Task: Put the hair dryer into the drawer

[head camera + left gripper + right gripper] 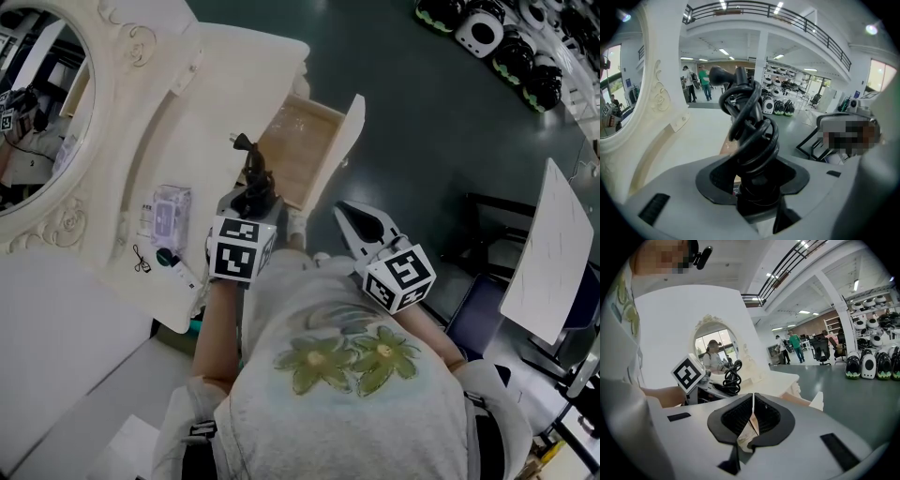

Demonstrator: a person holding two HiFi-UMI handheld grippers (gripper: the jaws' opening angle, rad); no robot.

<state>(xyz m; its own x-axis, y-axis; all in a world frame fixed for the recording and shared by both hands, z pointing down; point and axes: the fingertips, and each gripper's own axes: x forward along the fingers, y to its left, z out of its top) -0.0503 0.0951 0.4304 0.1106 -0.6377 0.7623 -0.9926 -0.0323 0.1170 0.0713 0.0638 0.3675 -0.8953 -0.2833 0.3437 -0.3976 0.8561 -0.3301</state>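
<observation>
Grippers first: our right gripper is closed on nothing, while our left gripper is clamped on the hair dryer, just short of the open drawer. We should lower it squarely inside, keeping the coiled cord clear of the drawer's edges.

Black hair dryer, cord coiled round it, clamped upright in left tool; wooden-bottomed drawer pulled open.

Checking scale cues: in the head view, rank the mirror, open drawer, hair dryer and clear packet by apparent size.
1. mirror, largest though cropped
2. open drawer
3. hair dryer and clear packet: alike; the dryer is held nearer the camera and partly hidden, so unranked
</observation>
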